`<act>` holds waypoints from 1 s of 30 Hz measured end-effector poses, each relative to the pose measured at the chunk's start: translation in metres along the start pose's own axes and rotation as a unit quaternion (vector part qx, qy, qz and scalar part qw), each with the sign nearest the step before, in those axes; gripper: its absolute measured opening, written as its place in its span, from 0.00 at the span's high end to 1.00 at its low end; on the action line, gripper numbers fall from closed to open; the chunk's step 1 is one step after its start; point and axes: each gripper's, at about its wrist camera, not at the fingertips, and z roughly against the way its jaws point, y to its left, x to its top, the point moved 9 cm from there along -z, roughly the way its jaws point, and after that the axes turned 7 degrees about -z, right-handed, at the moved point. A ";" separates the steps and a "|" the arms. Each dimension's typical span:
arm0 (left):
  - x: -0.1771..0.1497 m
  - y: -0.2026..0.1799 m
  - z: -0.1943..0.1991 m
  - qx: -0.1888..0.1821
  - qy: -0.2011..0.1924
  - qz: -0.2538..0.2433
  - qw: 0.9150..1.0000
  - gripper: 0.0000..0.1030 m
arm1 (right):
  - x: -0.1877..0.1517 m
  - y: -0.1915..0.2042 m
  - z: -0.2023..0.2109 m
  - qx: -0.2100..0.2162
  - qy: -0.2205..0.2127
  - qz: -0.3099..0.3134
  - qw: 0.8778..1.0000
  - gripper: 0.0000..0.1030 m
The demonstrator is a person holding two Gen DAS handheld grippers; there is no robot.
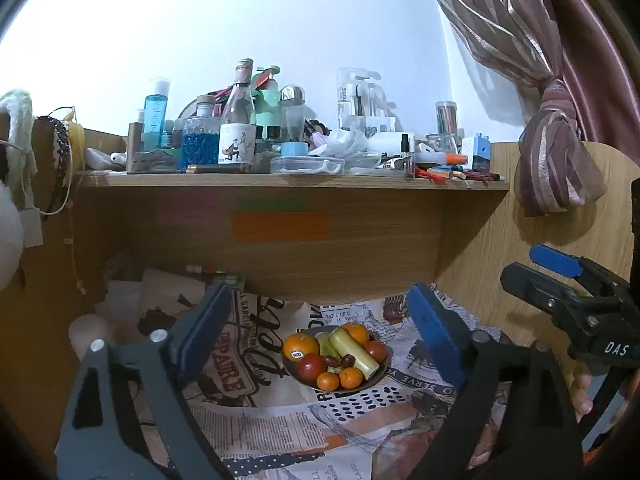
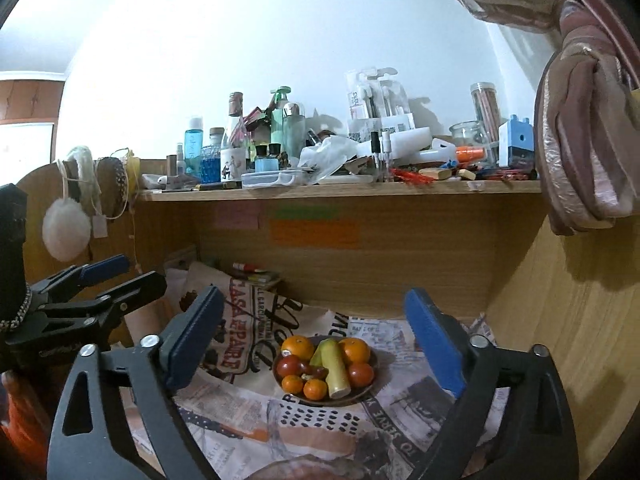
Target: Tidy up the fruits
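Fingers of both the left gripper [image 1: 316, 336] and right gripper [image 2: 316, 334] spread empty before a plate [image 1: 372, 380] heaped with oranges [image 1: 300, 346].

Two wrist cameras, side by side, facing the desk's back panel

Each looks forward and slightly down between its own blue-padded fingers [image 1: 434, 340], set back from the fruit plate [image 1: 380, 374]; both share the plate [image 2: 366, 394], newspaper-print cloth [image 2: 320, 428] and cluttered shelf [image 2: 340, 191].

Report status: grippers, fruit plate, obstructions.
Left gripper and right gripper open, empty, short of round metal plate piled with oranges, tomatoes, green stalk. Wooden shelf overhangs behind.
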 end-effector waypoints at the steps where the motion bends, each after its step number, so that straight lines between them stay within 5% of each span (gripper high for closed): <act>1: 0.000 0.000 0.001 0.001 -0.001 0.000 1.000 0.08 | 0.000 0.000 0.001 -0.003 -0.003 0.000 1.000 0.05; 6: -0.003 0.000 0.002 0.010 0.000 0.002 1.000 0.00 | -0.001 -0.002 0.005 -0.009 -0.008 -0.005 1.000 0.00; 30: -0.006 -0.003 -0.004 0.010 0.005 0.000 1.000 0.00 | -0.005 -0.007 0.003 -0.015 -0.005 -0.004 1.000 0.00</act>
